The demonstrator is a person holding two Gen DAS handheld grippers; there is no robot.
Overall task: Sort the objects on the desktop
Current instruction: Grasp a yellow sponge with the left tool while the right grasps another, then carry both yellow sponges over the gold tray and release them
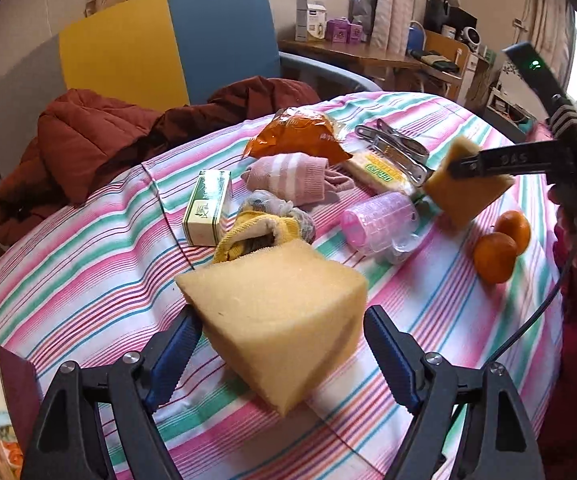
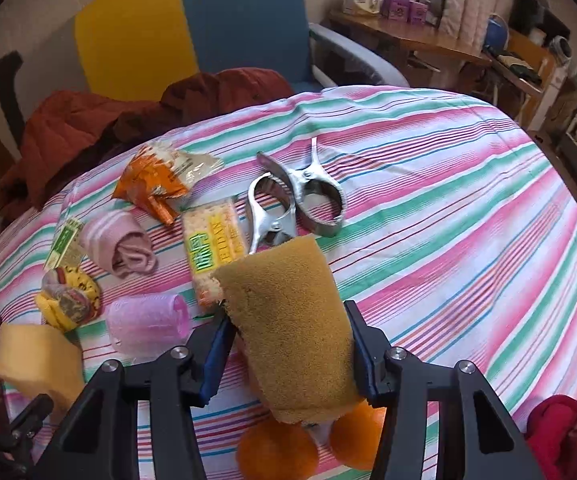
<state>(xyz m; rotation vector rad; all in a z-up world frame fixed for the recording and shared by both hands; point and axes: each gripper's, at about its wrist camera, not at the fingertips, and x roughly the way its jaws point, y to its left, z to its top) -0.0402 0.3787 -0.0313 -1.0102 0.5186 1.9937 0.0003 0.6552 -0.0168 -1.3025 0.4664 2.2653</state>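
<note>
Over the striped tabletop (image 2: 448, 184), which takes most of both views, two pairs of tongs each hold a sponge above the cloth. Behind the tabletop a red-brown jacket (image 1: 88, 148) lies on a blue and yellow chair (image 1: 168, 40).

The left tongs (image 1: 278, 344) have a pale yellow sponge (image 1: 280, 320) between the blue pads; the left pad touches it, but at the right pad a small gap shows, so I cannot tell if the grip is firm. In the right wrist view this sponge (image 2: 40, 356) appears at the lower left edge.

The right tongs (image 2: 288, 344) are clenched on a darker, brownish sponge (image 2: 292, 328), which stands upright between the two pads. In the left wrist view the same sponge (image 1: 468, 188) hangs above the right side of the tabletop.

On the cloth lie an orange snack bag (image 1: 296, 136), a pink striped sock (image 1: 288, 178), a cracker packet (image 2: 212, 248), two metal clamps (image 2: 300, 196), a pink plastic cup (image 1: 380, 220) on its side, a green and white box (image 1: 208, 208) and a yellow sock bundle (image 1: 264, 224). Two oranges (image 1: 502, 246) sit touching each other, just under the right tongs.
</note>
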